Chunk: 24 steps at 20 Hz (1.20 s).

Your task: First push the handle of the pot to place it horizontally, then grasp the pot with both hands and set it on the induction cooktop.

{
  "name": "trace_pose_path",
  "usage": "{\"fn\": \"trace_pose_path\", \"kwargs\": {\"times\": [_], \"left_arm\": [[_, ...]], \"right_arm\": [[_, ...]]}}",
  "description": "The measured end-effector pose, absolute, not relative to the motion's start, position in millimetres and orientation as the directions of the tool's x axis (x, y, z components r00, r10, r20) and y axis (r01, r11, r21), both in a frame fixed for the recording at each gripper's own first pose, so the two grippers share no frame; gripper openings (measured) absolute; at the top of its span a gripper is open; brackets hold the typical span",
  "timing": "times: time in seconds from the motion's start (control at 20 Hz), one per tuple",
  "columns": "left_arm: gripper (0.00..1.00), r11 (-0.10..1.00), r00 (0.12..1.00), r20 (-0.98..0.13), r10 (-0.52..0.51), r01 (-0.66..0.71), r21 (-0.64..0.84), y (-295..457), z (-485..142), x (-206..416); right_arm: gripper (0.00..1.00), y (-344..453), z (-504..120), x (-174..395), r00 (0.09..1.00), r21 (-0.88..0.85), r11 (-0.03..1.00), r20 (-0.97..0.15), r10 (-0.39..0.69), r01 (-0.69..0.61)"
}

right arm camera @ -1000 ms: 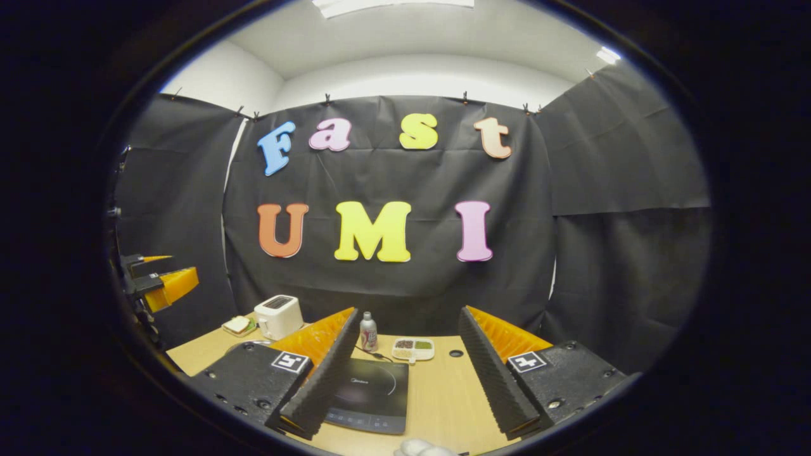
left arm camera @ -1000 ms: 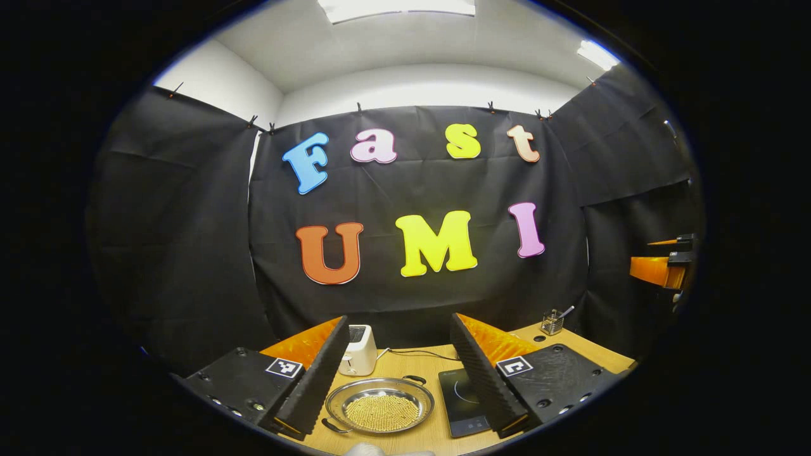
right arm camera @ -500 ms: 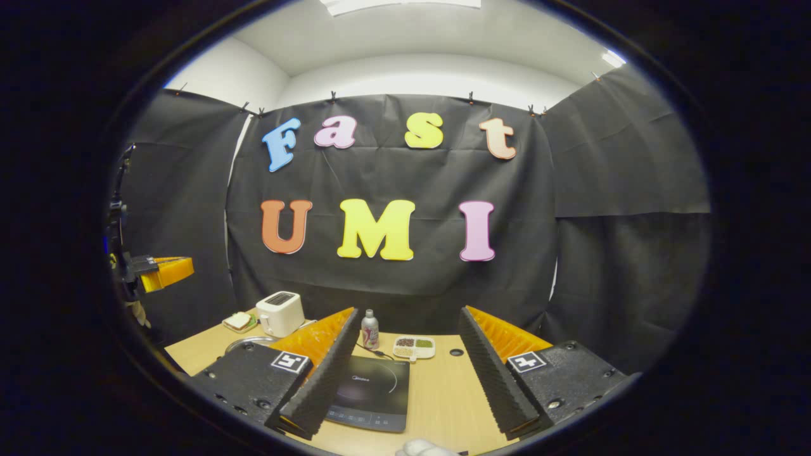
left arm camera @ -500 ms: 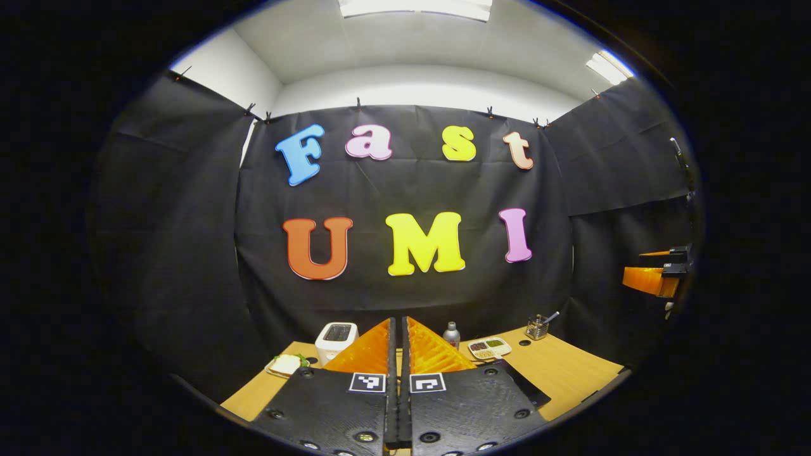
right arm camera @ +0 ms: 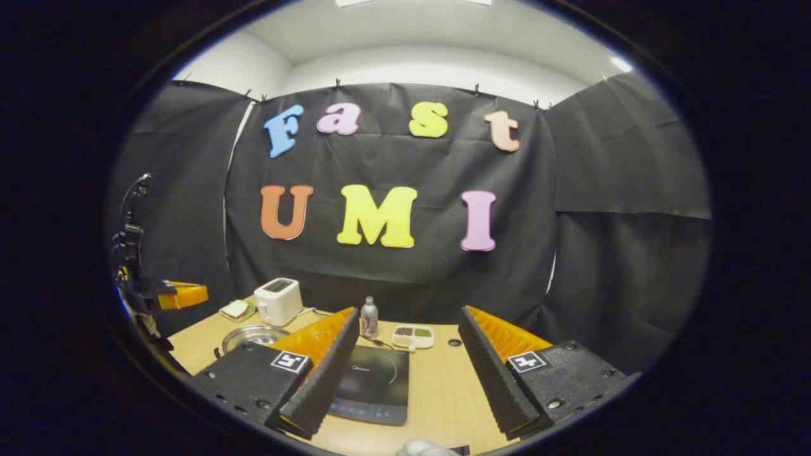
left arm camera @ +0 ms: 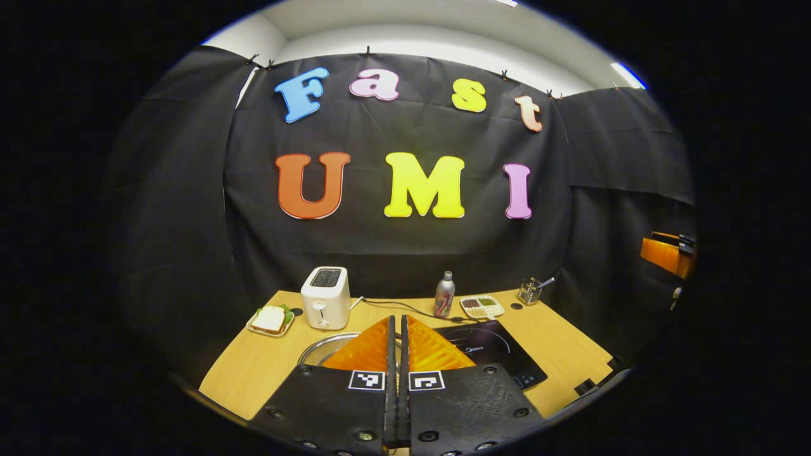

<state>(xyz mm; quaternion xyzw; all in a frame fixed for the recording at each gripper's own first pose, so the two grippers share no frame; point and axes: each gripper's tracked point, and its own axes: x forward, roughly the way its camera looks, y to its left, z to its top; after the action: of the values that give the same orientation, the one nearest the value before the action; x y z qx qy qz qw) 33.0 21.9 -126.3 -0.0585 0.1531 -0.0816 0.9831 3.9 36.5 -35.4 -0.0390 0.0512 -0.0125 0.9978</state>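
Both grippers held up above the table, nothing gripped.

Left gripper (left arm camera: pixel 397 329) is pressed together, right gripper (right arm camera: pixel 408 345) is spread wide; the pot (right arm camera: pixel 253 335) is parked left of the cooktop (right arm camera: pixel 374 385), near the toaster (right arm camera: pixel 277 301).

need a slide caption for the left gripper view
Left tool, shut and empty, raised over the pot, with the induction cooktop and toaster on the table.
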Motion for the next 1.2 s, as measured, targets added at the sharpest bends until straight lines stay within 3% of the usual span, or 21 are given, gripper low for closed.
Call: {"fn": "trace_pose_path", "kwargs": {"times": [0.3,0.6,1.15,1.2], "left_arm": [[0.00,0.973,0.838,-0.499,-0.222,0.161,-0.162,28.5,-224.5,20.5],[0.00,0.970,0.702,-0.673,-0.231,0.221,-0.103,42.3,-312.9,4.2],[0.00,0.959,0.540,-0.807,-0.238,0.263,-0.107,53.9,-394.5,-3.4],[0.10,0.962,0.542,-0.810,-0.225,0.258,-0.094,59.3,-396.8,0.3]], "right_arm": [[0.97,60.4,-84.9,9.5,0.973,-0.055,0.998,-0.228,-0.035,0.023],[0.97,60.1,-93.1,21.2,0.962,-0.054,0.998,-0.270,-0.039,0.025],[0.97,43.4,-103.1,21.3,0.950,-0.026,0.995,-0.294,-0.102,0.099],[0.97,43.8,-104.1,21.6,0.950,-0.026,0.994,-0.294,-0.105,0.102]]}}
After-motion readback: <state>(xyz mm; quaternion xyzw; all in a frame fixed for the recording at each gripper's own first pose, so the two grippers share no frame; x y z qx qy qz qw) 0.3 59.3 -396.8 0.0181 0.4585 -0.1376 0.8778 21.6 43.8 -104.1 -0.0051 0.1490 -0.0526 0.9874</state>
